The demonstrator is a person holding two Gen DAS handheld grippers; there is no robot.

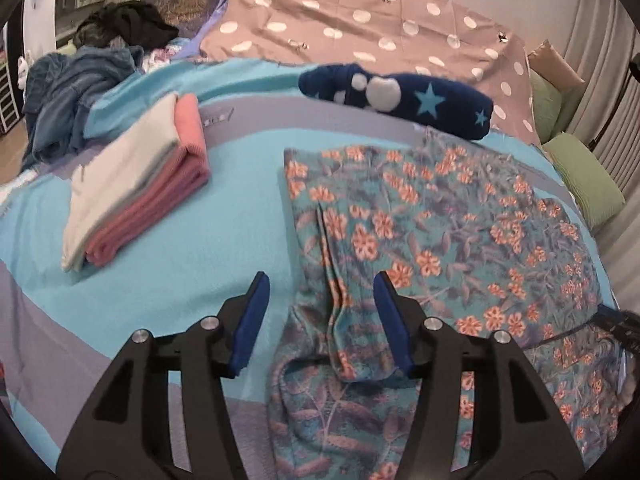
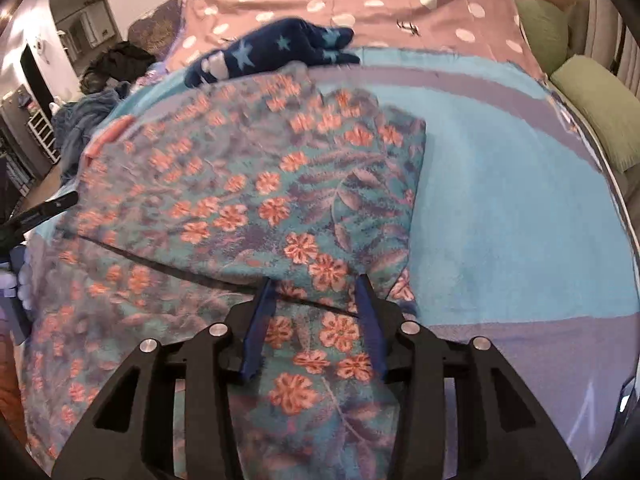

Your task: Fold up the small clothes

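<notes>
A teal floral garment with orange flowers (image 1: 440, 240) lies spread on the bed, partly folded over itself; it also fills the right wrist view (image 2: 240, 208). My left gripper (image 1: 320, 280) is open over the garment's near left corner, where the cloth bunches up between the blue fingers (image 1: 250, 320). My right gripper (image 2: 314, 280) is open, its blue fingers (image 2: 260, 328) low over the garment's folded edge near its right side. The other gripper's tip (image 2: 48, 208) shows at the left of the right wrist view.
A folded stack of white and pink cloths (image 1: 132, 192) lies to the left on the blue and lilac striped sheet (image 1: 200, 280). A navy star-patterned garment (image 1: 400, 96) lies behind, on a pink dotted cover (image 1: 360, 20). Blue clothes (image 1: 72, 92) are piled far left. Green pillows (image 1: 584, 176) lie right.
</notes>
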